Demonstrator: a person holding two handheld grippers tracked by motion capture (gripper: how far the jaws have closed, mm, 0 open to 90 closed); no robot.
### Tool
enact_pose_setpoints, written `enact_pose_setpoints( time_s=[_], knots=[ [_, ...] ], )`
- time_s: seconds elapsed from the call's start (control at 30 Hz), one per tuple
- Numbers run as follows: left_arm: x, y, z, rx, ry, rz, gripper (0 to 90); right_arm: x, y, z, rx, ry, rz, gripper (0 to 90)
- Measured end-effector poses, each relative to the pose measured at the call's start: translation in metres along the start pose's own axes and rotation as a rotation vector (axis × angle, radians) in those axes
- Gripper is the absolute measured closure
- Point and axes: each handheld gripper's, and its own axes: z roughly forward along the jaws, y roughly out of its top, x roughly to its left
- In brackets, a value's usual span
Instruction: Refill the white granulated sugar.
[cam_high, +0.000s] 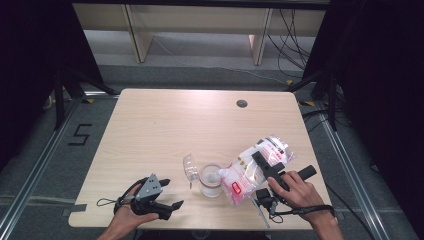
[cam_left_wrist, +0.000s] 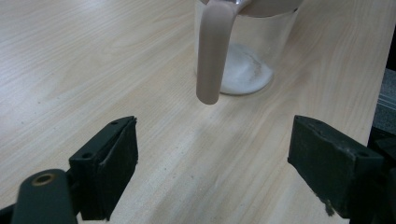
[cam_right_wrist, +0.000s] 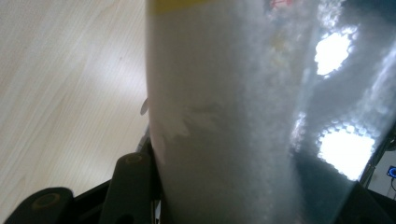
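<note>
R gripper (cam_high: 270, 172) is clamping a clear plastic bag (cam_high: 257, 170) of white granules, jaws pressing on both sides of it. Bag is tilting, spout end aiming toward 9 o'clock and down, right over the mouth of a clear glass jar (cam_high: 210, 181). Bag is sitting at approx 4 o'clock on the tabletop (cam_high: 165, 130), held above the surface. In the right gripper view the bag (cam_right_wrist: 224, 116) is crowding in between my jaws, white fill up against the lens.

Jar is standing upright near tabletop centre-front, at 6 o'clock, w/ a small heap of white granules in the bottom (cam_left_wrist: 245, 74). A brownish strap-like handle (cam_left_wrist: 212, 51) is hanging down the jar's near side in the left gripper view. Clear lid (cam_high: 190, 167) is lying just beside the jar at its 10 o'clock.

L gripper (cam_high: 167, 192) is resting at 7 o'clock near the front edge, jaws standing wide apart, nothing between them, pointing toward the jar.
</note>
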Motion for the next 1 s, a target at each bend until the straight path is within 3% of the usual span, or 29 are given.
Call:
enact_pose_setpoints(
  time_s=[0.77,0.83,0.9,1.0],
  knots=[
    [0.0005,0.0002,-0.0007,0.004,0.008,0.008,15.5,0.0009,0.0011,-0.0004,-0.004,0.009,0.028,57.0],
    [0.0005,0.0003,-0.0008,0.005,0.008,0.008,15.5,-0.0010,0.0012,-0.0004,-0.008,0.005,0.003,57.2],
    [0.0006,0.0002,-0.0008,0.005,0.007,0.008,15.5,0.0006,0.0009,-0.0005,-0.005,0.011,0.023,57.3],
    [0.0008,0.0005,-0.0008,0.001,0.000,0.008,15.5,-0.0013,0.0001,-0.0005,-0.011,0.011,0.009,57.5]
  ],
)
